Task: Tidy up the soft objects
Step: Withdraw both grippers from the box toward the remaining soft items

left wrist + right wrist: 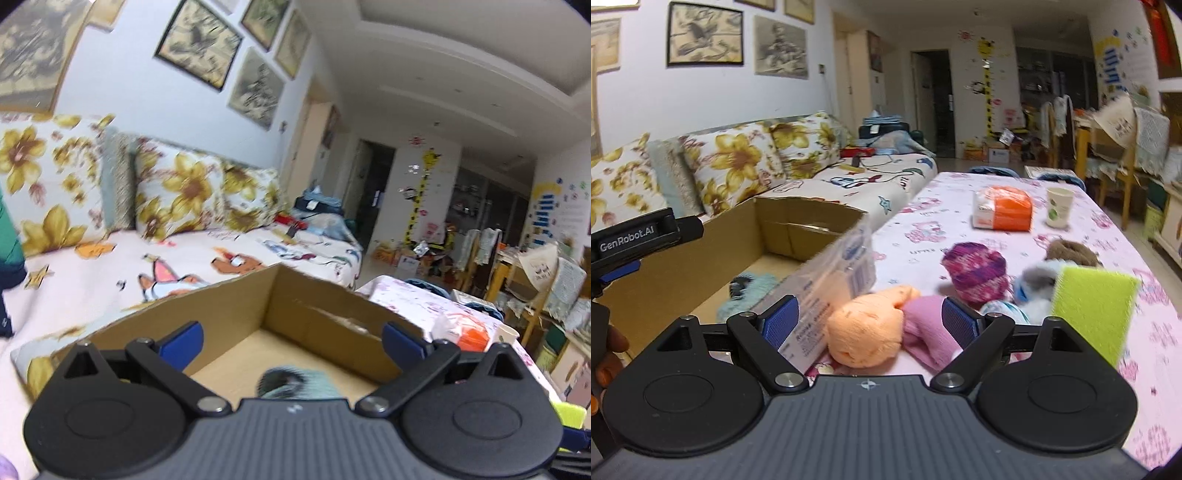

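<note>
A cardboard box (325, 314) stands open at the table's left; it also shows in the right wrist view (798, 229). A light blue knitted soft item (295, 382) lies on its floor, also seen from the right (750, 291). My left gripper (291, 339) is open and empty above the box. My right gripper (870, 319) is open around an orange plush (868, 332) and a pink cloth (927, 328) on the table. A clear plastic pack (834, 284) leans by its left finger. A purple yarn ball (977, 271), a grey-blue plush (1034, 284) and a green sponge (1093, 310) lie to the right.
The table has a pink patterned cloth (960, 206). An orange tissue pack (1004, 212), a paper cup (1058, 206) and a brown fuzzy item (1071, 251) sit farther back. A floral sofa (757, 158) runs along the left wall. Chairs and clutter (1115, 147) stand at the far right.
</note>
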A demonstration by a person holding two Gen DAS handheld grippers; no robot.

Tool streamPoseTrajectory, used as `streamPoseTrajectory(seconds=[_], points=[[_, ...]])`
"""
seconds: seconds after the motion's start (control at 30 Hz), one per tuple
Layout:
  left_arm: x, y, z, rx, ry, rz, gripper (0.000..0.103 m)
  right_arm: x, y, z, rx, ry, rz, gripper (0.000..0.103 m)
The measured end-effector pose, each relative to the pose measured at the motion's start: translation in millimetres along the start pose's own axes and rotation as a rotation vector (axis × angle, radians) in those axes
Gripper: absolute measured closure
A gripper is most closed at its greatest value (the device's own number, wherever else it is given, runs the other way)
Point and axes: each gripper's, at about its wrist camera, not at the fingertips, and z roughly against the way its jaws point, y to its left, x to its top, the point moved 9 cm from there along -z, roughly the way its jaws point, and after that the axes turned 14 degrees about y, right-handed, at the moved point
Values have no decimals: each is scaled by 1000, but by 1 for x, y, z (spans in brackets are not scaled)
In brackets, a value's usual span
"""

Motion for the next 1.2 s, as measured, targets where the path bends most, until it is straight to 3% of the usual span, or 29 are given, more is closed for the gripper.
streamPoseTrajectory(seconds=[0.93, 1.2], points=[[-23, -86, 14, -74, -86, -312, 1, -22, -39, 14, -74, -21, -100, 0], [-35, -108, 14, -101, -74, -364, 1, -23, -57, 16, -103, -26, -144, 0]])
